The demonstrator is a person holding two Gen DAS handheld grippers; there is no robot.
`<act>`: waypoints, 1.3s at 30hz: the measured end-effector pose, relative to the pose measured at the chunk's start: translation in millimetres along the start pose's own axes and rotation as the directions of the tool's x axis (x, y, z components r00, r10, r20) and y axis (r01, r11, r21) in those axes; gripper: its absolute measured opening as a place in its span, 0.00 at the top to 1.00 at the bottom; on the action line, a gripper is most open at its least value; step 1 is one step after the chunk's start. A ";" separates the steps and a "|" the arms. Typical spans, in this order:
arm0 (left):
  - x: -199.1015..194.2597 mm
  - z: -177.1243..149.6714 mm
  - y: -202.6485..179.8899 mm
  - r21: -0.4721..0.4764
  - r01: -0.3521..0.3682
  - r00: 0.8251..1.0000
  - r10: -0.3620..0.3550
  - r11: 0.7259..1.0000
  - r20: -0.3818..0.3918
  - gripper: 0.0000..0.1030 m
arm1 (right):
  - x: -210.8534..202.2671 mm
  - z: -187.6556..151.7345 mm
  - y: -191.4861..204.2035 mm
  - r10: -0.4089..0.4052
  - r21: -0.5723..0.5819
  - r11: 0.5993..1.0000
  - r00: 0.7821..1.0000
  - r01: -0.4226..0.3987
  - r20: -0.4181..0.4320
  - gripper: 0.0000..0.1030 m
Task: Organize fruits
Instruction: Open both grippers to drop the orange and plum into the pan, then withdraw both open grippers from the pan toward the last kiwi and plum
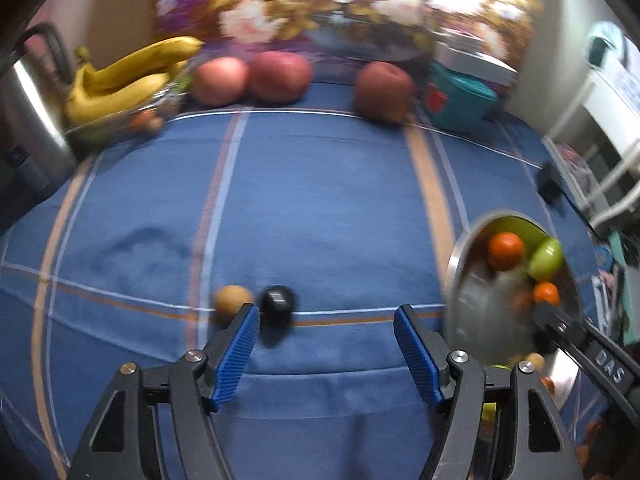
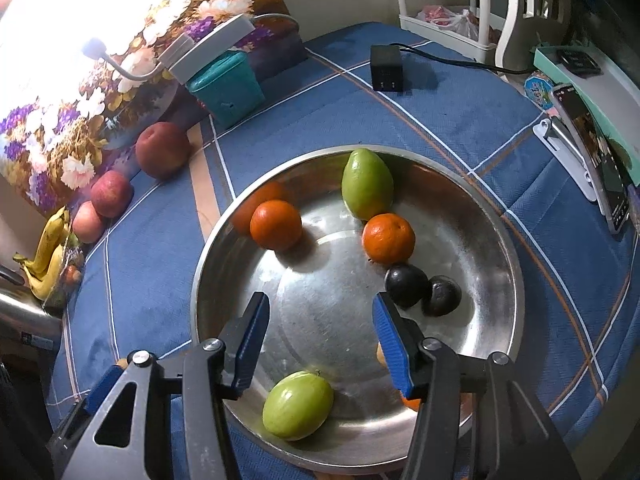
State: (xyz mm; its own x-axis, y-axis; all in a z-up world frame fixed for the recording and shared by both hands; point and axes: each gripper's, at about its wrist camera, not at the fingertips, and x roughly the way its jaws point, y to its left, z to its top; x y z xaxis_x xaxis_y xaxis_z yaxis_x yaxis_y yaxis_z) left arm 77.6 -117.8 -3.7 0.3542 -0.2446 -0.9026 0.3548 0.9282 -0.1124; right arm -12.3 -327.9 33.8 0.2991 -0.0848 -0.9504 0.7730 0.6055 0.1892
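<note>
A steel bowl (image 2: 492, 240) on the blue cloth holds two oranges (image 2: 276, 225), two green fruits (image 2: 367, 184) and two dark plums (image 2: 406, 285). My right gripper (image 2: 320, 332) is open and empty above the bowl's near side. My left gripper (image 1: 326, 332) is open and empty over the cloth. A dark plum (image 1: 277, 300) and a small tan fruit (image 1: 233, 300) lie just beyond its left finger. The bowl (image 1: 456, 280) is at its right in the left wrist view. Three red apples (image 1: 280, 77) and bananas (image 1: 128, 76) sit at the back.
A teal box (image 2: 228, 84) and a flower picture (image 2: 100, 92) stand at the table's back. A black adapter (image 2: 386, 69) lies on the cloth. A phone on a stand (image 2: 592, 160) is at the right. A steel kettle (image 1: 28, 112) is at the left.
</note>
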 end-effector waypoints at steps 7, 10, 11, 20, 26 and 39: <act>-8.4 3.9 36.4 -0.079 -0.058 0.998 0.059 0.995 0.003 0.27 | -0.4 -8.2 25.3 -0.008 -0.101 0.995 1.000 0.008 -0.002 0.47; -12.0 5.0 49.0 -0.106 -0.066 0.998 0.067 0.992 0.009 0.26 | -1.6 -12.5 37.2 -0.009 -0.148 0.989 1.000 0.009 0.003 0.47; -12.0 6.8 51.1 -0.112 -0.067 0.998 0.069 0.991 0.009 0.25 | -2.3 -13.9 41.3 -0.006 -0.165 0.986 1.000 0.007 0.004 0.47; -13.2 7.5 54.3 -0.116 -0.078 0.997 0.079 0.990 0.008 0.13 | -3.5 -19.3 53.7 -0.014 -0.221 0.975 1.000 0.015 0.005 0.47; -12.3 7.7 53.1 -0.095 -0.106 0.994 0.108 0.990 0.018 0.00 | 0.2 -21.2 56.1 -0.043 -0.243 0.969 0.999 0.047 0.022 0.18; -20.1 9.8 45.1 -0.037 -0.125 0.990 0.128 0.991 0.064 0.00 | -6.6 -25.7 66.5 -0.013 -0.312 0.949 0.995 0.045 0.102 0.02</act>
State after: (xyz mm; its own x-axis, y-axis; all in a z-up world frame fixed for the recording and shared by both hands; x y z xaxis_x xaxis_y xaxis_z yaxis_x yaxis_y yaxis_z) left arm 95.0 -73.8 13.4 0.4515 -0.1417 -0.8810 0.2752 0.9613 -0.0136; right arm 22.8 -266.7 46.3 0.3445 -0.1732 -0.9227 0.5722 0.8179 0.0601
